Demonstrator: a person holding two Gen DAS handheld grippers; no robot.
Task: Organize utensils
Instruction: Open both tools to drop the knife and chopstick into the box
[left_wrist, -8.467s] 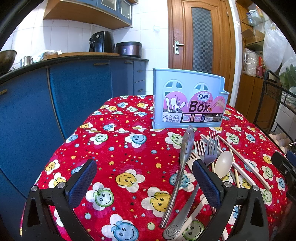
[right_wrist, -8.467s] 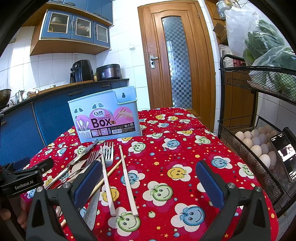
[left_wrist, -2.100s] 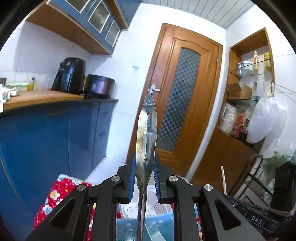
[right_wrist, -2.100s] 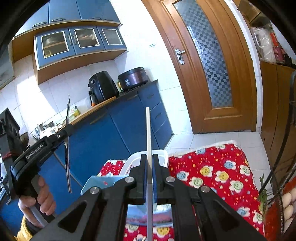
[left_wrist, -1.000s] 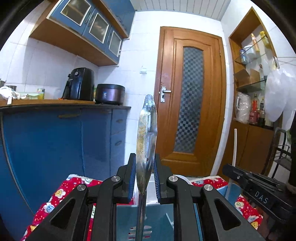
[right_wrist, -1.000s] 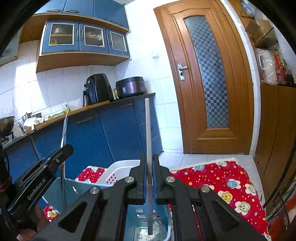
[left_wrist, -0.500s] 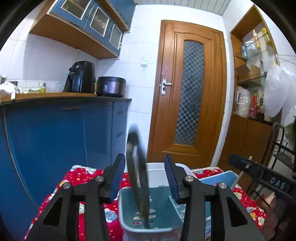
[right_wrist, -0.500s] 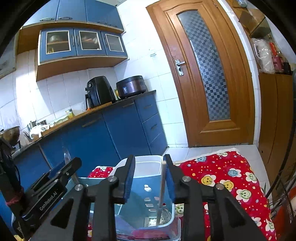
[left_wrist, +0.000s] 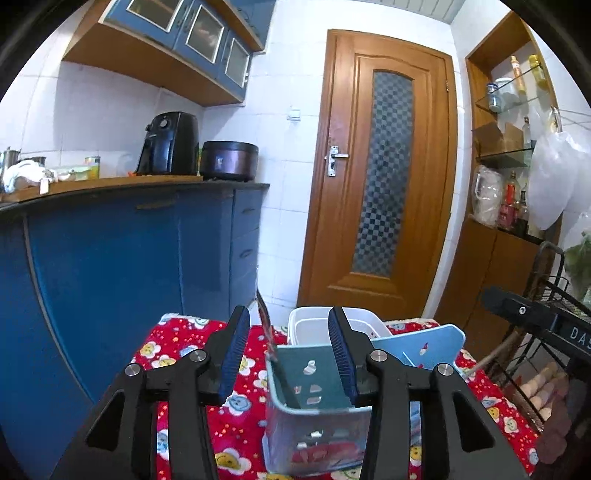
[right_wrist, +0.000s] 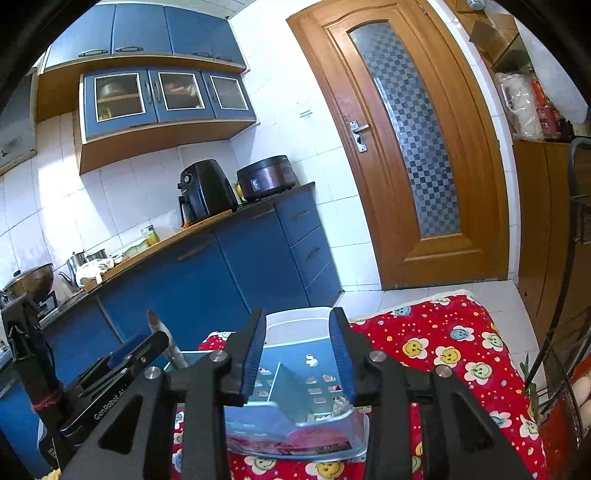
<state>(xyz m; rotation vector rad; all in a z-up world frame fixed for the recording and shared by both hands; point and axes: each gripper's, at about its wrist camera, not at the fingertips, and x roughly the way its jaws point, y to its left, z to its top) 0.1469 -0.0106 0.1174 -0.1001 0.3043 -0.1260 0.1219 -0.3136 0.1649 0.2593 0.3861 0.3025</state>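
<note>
Left gripper (left_wrist: 287, 357): nearest the lens, jaws parted and empty above the holder. They have just been opening, and nothing lies between the blue pads.
Right gripper (right_wrist: 297, 355): likewise released and empty, jaws just opened. It hangs over the same holder, seemingly so a dropped piece falls inside.
Pale blue plastic utensil box (left_wrist: 314, 410): at 6 o'clock under both grippers, standing on the red cartoon-print tablecloth (left_wrist: 184, 345) with its open top up to receive cutlery.
Steel knife (left_wrist: 266, 332): standing in the box's left compartment, leaning toward 11 o'clock with its tip above the rim.
Chopstick: probably dropped in the right side, but I cannot pick it out.
White plastic basin (left_wrist: 314, 323): just behind the box, toward 12 o'clock.
Blue kitchen cabinets (left_wrist: 129, 251): far off at 9 o'clock.
Wooden door (left_wrist: 384, 177): farthest, at 12 o'clock.
</note>
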